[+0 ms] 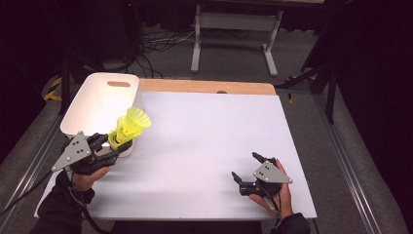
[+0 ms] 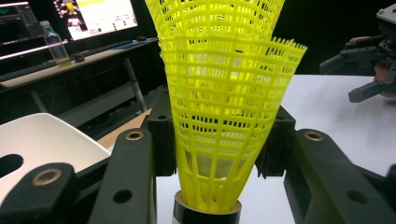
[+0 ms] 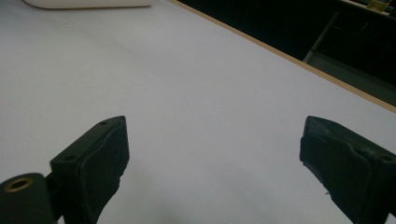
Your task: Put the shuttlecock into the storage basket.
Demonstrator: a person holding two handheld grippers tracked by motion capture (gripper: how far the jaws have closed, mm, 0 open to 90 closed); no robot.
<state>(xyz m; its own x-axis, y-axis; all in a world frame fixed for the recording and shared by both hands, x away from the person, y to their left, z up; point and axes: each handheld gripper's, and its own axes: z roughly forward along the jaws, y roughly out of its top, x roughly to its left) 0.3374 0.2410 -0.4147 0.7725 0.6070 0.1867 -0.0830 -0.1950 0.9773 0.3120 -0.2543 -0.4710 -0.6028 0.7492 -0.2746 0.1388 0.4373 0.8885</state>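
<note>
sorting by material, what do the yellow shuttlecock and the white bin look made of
Shuttlecock: yellow moulded plastic by its look, its open lattice skirt slightly translucent; the base looks dark-banded, material unclear.
Bin: probably smooth white plastic, with rounded corners and a moulded handle slot.

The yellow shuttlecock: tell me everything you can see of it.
The yellow shuttlecock has a flared skirt of open plastic mesh, seemingly two nested, above a dark-banded base. It is clamped low on the skirt between the jaws of the left hand-held gripper, tilted with the skirt up, at the near corner of the white bin.
</note>
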